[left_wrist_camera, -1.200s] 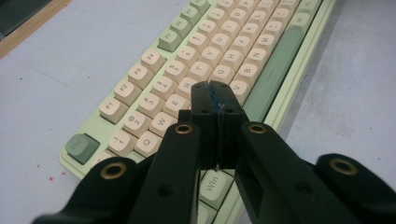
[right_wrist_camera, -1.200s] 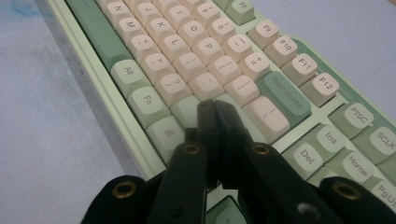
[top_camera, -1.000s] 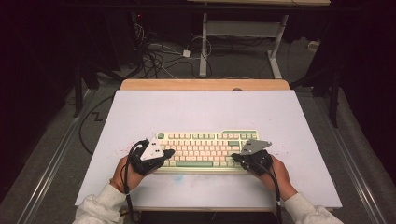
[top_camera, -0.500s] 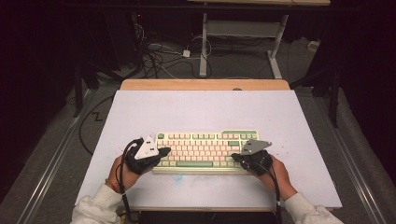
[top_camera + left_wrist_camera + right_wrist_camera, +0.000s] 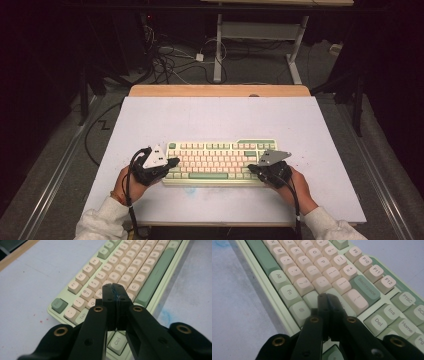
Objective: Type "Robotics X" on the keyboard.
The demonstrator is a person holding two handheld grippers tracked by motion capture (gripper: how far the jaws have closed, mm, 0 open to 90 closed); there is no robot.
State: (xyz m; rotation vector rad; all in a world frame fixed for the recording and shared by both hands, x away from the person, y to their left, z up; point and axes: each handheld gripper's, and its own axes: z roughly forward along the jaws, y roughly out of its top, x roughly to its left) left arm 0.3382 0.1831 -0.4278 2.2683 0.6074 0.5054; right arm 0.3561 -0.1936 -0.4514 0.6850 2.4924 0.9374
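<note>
The green-and-cream keyboard (image 5: 220, 163) lies near the front of the white table (image 5: 220, 120); the left gripper (image 5: 111, 287), jaws pressed together, sits over its left keys, the right gripper (image 5: 326, 296), likewise closed, over its right keys

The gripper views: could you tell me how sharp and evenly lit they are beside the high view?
Left gripper view: keyboard legends readable mid-frame, far keys soft, left claw sharp. Right gripper view: right claw dark, slightly blurred; keys readable. High view: table brightly lit, surroundings nearly black.
</note>
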